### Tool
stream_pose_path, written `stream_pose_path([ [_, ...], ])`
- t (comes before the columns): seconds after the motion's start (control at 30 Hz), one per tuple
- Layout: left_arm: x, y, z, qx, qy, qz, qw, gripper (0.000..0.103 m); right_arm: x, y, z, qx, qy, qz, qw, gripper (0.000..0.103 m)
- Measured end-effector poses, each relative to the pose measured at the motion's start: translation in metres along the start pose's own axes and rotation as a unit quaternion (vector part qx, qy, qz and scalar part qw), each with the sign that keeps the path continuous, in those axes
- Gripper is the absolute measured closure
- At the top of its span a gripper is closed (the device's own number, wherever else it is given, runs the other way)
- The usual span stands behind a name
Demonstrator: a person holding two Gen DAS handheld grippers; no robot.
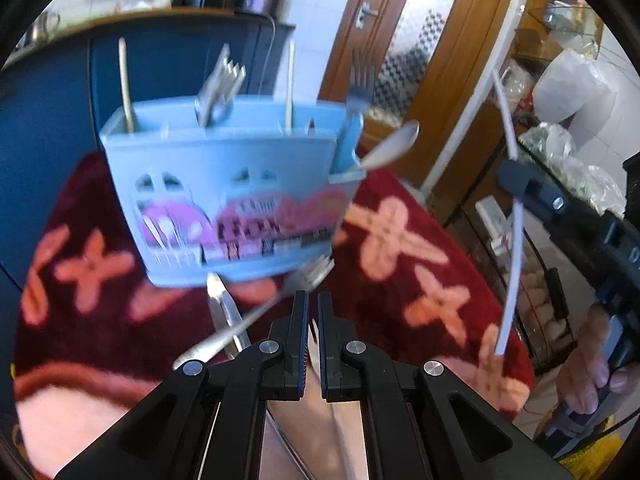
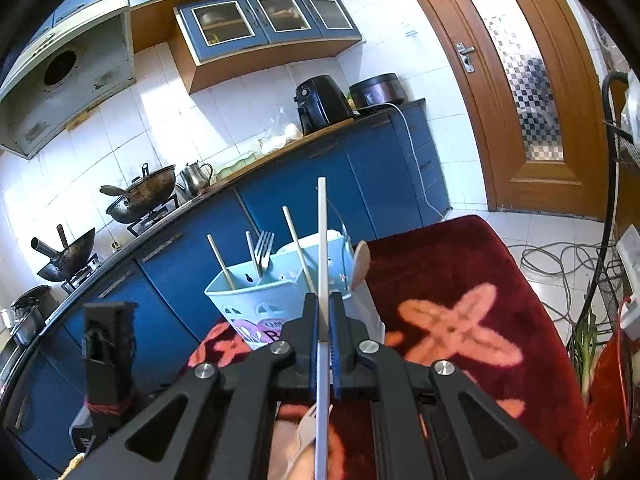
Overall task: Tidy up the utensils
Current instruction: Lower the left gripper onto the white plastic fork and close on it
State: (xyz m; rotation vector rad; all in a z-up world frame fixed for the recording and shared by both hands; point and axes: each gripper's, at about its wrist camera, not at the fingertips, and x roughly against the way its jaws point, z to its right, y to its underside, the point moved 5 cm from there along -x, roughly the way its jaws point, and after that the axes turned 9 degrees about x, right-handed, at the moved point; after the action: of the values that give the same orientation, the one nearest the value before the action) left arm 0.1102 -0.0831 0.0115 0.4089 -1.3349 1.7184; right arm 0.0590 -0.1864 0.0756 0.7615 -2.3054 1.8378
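Observation:
A light blue utensil caddy (image 1: 224,200) stands on a red flowered cloth (image 1: 400,248); it also shows in the right wrist view (image 2: 256,300). It holds chopsticks (image 1: 126,84), forks (image 1: 220,84) and a spoon (image 1: 394,144). A fork (image 1: 256,312) and a knife (image 1: 224,312) lie on the cloth before it. My left gripper (image 1: 313,300) is nearly shut and empty, just behind the lying fork. My right gripper (image 2: 324,300) is shut on a white chopstick (image 2: 322,280), held upright near the caddy; the chopstick shows at the right in the left wrist view (image 1: 514,220).
Blue kitchen cabinets (image 2: 300,188) with woks, a kettle and an air fryer (image 2: 320,100) stand behind. A wooden door (image 2: 532,92) is at the right. Cables (image 2: 560,260) lie on the floor. Shelves with bags (image 1: 568,80) stand at the right.

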Motion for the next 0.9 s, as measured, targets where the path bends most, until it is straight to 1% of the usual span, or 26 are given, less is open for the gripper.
stream_pose_path([
  [0.23, -0.028, 0.022, -0.002, 0.011, -0.004, -0.054, 0.9985, 0.099, 0.004, 0.010, 0.012, -0.020, 0.001, -0.006, 1.000, 0.096],
  [0.37, -0.039, 0.031, -0.002, 0.015, -0.008, -0.073, 0.9972, 0.098, 0.003, 0.015, 0.016, -0.024, 0.000, -0.012, 1.000, 0.096],
  [0.43, -0.043, 0.034, -0.001, 0.014, -0.014, -0.079, 0.9967, 0.091, 0.003, 0.018, 0.018, -0.027, -0.001, -0.014, 1.000, 0.096],
  [0.5, -0.046, 0.036, -0.001, 0.012, -0.021, -0.080, 0.9965, 0.070, 0.002, 0.019, 0.019, -0.028, -0.001, -0.016, 0.999, 0.096],
  [0.53, -0.047, 0.037, -0.001, 0.012, -0.023, -0.078, 0.9967, 0.067, 0.002, 0.020, 0.019, -0.028, -0.001, -0.017, 0.999, 0.096],
  [0.77, -0.054, 0.041, 0.003, -0.001, -0.023, -0.077, 0.9968, 0.066, 0.002, 0.021, 0.024, -0.032, -0.001, -0.015, 0.999, 0.096],
  [0.9, -0.057, 0.041, 0.005, 0.007, -0.012, -0.081, 0.9966, 0.067, 0.004, 0.022, 0.028, -0.034, 0.002, -0.013, 0.999, 0.096],
])
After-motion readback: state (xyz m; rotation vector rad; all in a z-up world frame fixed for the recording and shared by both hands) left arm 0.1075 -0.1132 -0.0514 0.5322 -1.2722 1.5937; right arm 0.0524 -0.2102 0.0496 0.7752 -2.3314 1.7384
